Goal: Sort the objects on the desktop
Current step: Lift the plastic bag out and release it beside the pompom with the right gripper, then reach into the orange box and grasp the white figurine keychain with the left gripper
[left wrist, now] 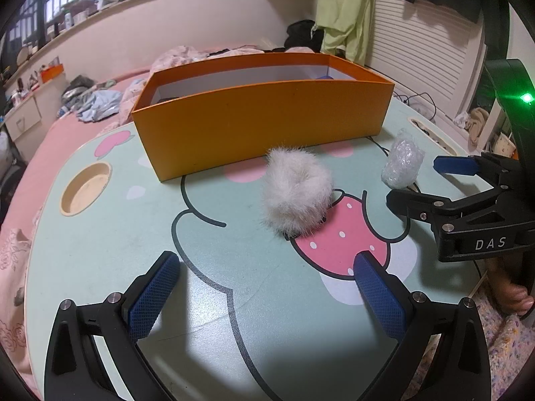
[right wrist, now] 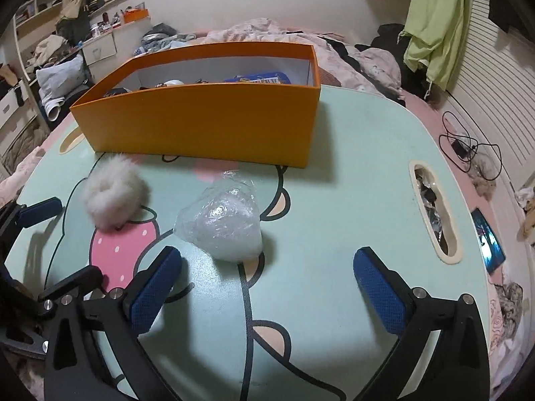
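Note:
A white fluffy ring [left wrist: 297, 191] lies on the mint cartoon table [left wrist: 133, 234], just ahead of my open, empty left gripper [left wrist: 264, 287]. It also shows in the right wrist view [right wrist: 113, 192]. A crumpled clear plastic bag [right wrist: 223, 224] lies just ahead of my open, empty right gripper [right wrist: 267, 280], slightly left of centre. The bag also shows in the left wrist view [left wrist: 402, 160]. My right gripper [left wrist: 414, 182] reaches in from the right there, open. An orange box [left wrist: 260, 113] stands behind both items. In the right wrist view the box [right wrist: 207, 127] holds a blue packet [right wrist: 259, 78] and small items.
The table has a round cup recess [left wrist: 86, 187] at the left and an oval slot [right wrist: 434, 210] at the right. A bed with pink bedding and clothes [right wrist: 301, 43] lies behind the table. Cables [right wrist: 468, 147] lie on the floor at the right.

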A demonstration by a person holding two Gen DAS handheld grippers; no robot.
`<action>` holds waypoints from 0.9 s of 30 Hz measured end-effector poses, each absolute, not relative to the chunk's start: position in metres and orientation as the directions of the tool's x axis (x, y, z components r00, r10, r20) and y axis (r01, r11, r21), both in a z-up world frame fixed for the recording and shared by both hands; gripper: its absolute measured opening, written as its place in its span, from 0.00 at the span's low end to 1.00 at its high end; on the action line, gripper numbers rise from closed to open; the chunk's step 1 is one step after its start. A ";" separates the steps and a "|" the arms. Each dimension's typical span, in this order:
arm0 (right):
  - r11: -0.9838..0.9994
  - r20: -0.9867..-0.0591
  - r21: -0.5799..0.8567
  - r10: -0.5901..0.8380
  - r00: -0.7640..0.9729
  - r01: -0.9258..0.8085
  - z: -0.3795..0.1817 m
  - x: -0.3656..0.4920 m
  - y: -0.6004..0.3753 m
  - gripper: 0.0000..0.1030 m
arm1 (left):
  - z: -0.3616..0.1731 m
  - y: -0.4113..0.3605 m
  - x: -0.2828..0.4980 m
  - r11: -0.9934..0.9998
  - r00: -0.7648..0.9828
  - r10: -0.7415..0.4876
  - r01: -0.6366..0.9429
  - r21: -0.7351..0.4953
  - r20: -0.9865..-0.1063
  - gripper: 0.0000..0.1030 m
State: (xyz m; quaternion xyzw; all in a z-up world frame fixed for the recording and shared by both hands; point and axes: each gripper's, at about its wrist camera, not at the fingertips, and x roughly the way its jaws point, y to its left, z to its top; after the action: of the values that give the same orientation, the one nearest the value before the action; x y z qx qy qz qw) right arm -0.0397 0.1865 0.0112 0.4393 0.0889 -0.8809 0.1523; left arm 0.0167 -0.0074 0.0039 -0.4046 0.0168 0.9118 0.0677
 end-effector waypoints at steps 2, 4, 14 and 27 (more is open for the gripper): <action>-0.938 -0.800 -0.022 -0.190 -0.568 0.346 0.011 -0.040 0.187 1.00 | 0.004 -0.007 0.016 -0.990 -0.664 0.110 -0.137 -0.024 -0.740 1.00; -0.938 -0.800 -0.024 -0.190 -0.570 0.346 0.012 -0.040 0.187 1.00 | 0.004 -0.007 0.017 -0.990 -0.664 0.110 -0.137 -0.024 -0.740 1.00; -0.928 -0.799 -0.024 -0.207 -0.565 0.373 0.012 -0.035 0.184 1.00 | 0.003 -0.007 0.017 -0.990 -0.664 0.110 -0.137 -0.024 -0.740 1.00; -0.898 -0.788 -0.016 -0.260 -0.558 0.441 0.009 -0.028 0.175 1.00 | 0.016 -0.017 0.014 -0.993 -0.669 0.115 -0.092 -0.071 -0.734 0.91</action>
State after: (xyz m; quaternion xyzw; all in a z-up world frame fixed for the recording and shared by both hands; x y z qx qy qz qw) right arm -0.0282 0.1754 0.0087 0.4252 0.1061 -0.8764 0.2000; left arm 0.0139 -0.0168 0.0163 -0.4028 -0.0140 0.9134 0.0567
